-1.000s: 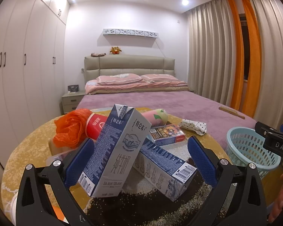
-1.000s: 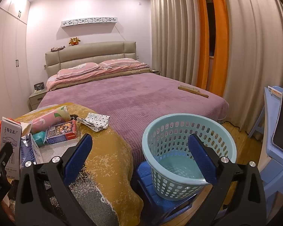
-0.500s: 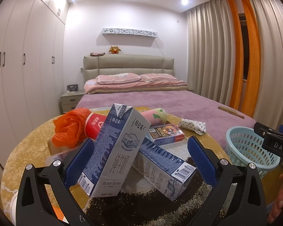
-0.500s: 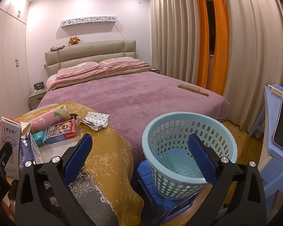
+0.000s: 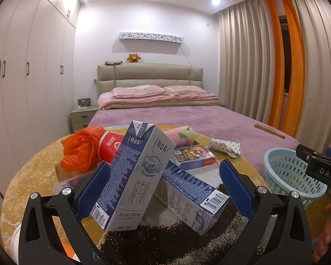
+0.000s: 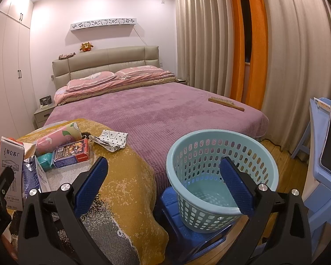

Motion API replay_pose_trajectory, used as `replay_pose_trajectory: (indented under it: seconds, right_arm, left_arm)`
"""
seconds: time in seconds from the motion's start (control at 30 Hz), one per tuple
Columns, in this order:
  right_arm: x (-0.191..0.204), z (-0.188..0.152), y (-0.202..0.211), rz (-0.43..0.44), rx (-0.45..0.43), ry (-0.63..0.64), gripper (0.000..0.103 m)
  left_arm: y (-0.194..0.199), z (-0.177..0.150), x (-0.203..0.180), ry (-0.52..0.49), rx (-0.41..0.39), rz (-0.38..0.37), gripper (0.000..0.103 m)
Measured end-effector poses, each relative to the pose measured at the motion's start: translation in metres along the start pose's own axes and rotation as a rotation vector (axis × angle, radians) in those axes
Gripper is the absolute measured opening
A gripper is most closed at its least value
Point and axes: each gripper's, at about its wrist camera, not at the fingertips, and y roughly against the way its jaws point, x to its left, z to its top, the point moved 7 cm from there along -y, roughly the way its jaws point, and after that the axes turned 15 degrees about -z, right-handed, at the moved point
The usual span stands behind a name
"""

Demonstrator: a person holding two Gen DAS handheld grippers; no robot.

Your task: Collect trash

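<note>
A bedroom with a purple-quilted bed (image 6: pixel 165 110) and a round table under a mustard-yellow patterned cloth (image 5: pixel 28 176) holds the scene. The left gripper (image 5: pixel 163 190) hangs with its 2 blue-padded jaws spread wide and nothing clamped; between them, leaning against the left pad, stands the tall blue-and-white milk carton (image 5: pixel 132 176), its long axis tipped up and slightly right. Just right of it, still inside the jaw gap, a second blue-and-white milk carton (image 5: pixel 192 196) lies flat, its long axis running from the far left toward the near right pad. Beyond the jaws sit a red paper cup (image 5: pixel 109 149), a crumpled orange plastic bag (image 5: pixel 81 148), a pink cylindrical package (image 5: pixel 183 135), a flat colourful card box (image 5: pixel 193 155) and a dotted white wrapper (image 5: pixel 226 148). The right gripper (image 6: pixel 163 185), jaws likewise wide apart and empty, points over the pale turquoise perforated plastic basket (image 6: pixel 222 176) on a blue stool (image 6: pixel 176 225). The left gripper is plainly nearer the cartons; closing across the upright carton's narrow width looks like the coming move.
</note>
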Motion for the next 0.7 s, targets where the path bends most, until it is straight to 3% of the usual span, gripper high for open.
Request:
replay_pose_trajectory:
  seconds: [0.7]
  right_arm:
    - [0.0057, -0.0037, -0.0052, 0.006, 0.015, 0.006, 0.097]
  left_arm:
    - [-0.0001, -0.001, -0.0033, 0.004, 0.006, -0.006, 0.096]
